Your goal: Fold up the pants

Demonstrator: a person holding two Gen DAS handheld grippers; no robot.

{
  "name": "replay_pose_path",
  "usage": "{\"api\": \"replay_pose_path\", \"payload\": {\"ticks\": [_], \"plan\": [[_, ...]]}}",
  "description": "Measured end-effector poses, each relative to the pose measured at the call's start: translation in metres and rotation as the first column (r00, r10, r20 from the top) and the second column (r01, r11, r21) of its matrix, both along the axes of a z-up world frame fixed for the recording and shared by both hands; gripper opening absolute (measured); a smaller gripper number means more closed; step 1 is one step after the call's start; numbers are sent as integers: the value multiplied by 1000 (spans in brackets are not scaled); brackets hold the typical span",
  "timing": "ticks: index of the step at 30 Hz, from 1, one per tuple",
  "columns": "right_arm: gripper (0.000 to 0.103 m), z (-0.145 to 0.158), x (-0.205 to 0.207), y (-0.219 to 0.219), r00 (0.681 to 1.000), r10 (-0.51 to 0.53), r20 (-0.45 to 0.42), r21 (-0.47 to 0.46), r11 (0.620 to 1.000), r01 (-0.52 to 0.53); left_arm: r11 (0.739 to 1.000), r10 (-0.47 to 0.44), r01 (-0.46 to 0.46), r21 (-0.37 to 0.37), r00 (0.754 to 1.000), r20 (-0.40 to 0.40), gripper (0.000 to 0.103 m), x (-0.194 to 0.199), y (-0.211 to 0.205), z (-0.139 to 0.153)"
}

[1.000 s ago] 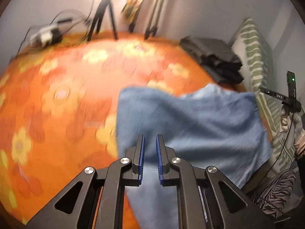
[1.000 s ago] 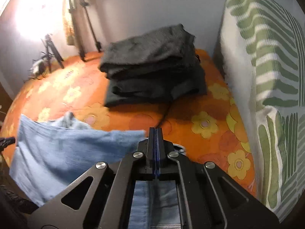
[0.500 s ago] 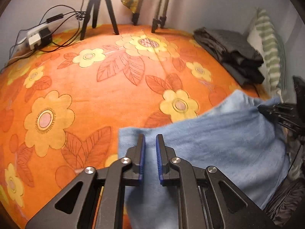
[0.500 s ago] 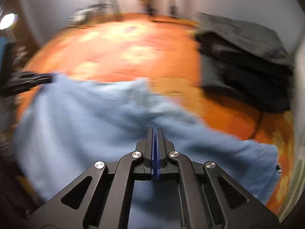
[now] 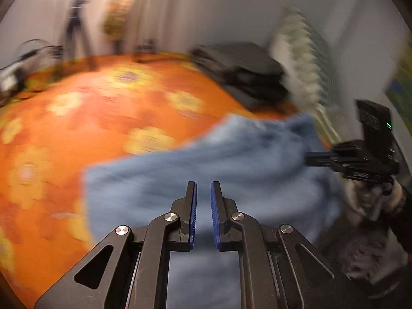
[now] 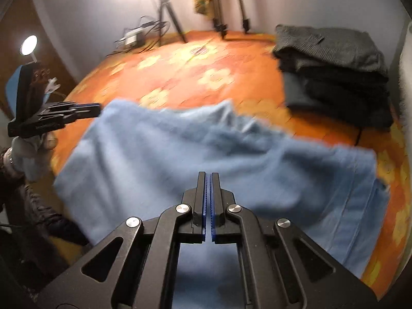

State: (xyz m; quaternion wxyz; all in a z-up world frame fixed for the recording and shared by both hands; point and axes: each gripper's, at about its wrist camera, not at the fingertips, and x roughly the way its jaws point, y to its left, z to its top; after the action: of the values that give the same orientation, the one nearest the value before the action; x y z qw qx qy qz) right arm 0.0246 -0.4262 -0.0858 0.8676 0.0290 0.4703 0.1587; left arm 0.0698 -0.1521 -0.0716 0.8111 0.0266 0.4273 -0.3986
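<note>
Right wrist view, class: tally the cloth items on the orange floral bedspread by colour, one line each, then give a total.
Light blue pants: 1
Dark grey folded garments, one stack, separate pieces too unclear to count: 1
Total: 2

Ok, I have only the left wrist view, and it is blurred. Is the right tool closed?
Observer: Yes. In the right wrist view the right tool has its pads together. I cannot confirm that cloth is between them.
Operator: Where does the right end of the pants lie?
Observer: The pants end on the cover, apart from the dark stack.
Operator: Is anything between them?
Observer: A black cable comes out from under the stack toward the pants.
</note>
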Motion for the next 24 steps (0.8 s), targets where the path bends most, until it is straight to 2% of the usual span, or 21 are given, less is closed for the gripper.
{"api": "replay_pose_path", "payload": {"ticks": [2,4,5,7,9,10,13,15,16,18,19,21,22,24], "plan": [[0,-6,-14,4,1000,3,-17,9,1000,-3,997,-79,78,-8,997,-28,10,-20,-19,-5],[0,-16,-28,9,1000,-5,-29,-38,999,4,990,-140,140,2,989,-39,10,-36,-37,-12],[0,-21,-31,9,999,-7,-47,-48,999,5,983,-183,184,31,983,-30,10,-45,-48,-18],[0,-42,-33,5,991,-30,-130,-78,997,20,977,-197,199,78,980,-27,10,-50,-61,-28],[0,-41,-33,0,989,-35,-141,-58,998,27,977,-179,183,111,983,-45,10,-47,-67,-41],[1,-37,-32,-2,989,-47,-143,-55,998,39,975,-164,165,147,986,-21,10,-45,-69,-46],[2,-10,-25,-6,998,-43,-56,-19,999,42,980,-146,149,132,989,-31,10,-42,-66,-46],[3,-4,-11,-11,998,-53,-24,-10,999,53,981,-137,138,134,990,-18,10,-42,-64,-44],[6,-6,-1,-14,998,-65,-16,-15,998,65,983,-121,122,138,992,-17,10,-40,-62,-45],[9,-16,24,-21,993,-118,10,-112,987,118,987,-86,88,131,996,-25,10,-37,-55,-46],[9,-23,35,-29,990,-144,4,-130,981,143,989,-64,67,130,998,-29,10,-33,-50,-47],[9,-37,52,-52,976,-213,-35,-87,974,209,992,-8,13,129,999,-36,10,-25,-42,-47],[4,-40,56,-62,972,-230,-54,-38,973,228,993,25,-18,117,998,-54,10,-18,-34,-48],[0,-40,57,-67,969,-239,-61,-26,971,238,992,67,-60,110,995,-68,10,-11,-24,-49]]}}
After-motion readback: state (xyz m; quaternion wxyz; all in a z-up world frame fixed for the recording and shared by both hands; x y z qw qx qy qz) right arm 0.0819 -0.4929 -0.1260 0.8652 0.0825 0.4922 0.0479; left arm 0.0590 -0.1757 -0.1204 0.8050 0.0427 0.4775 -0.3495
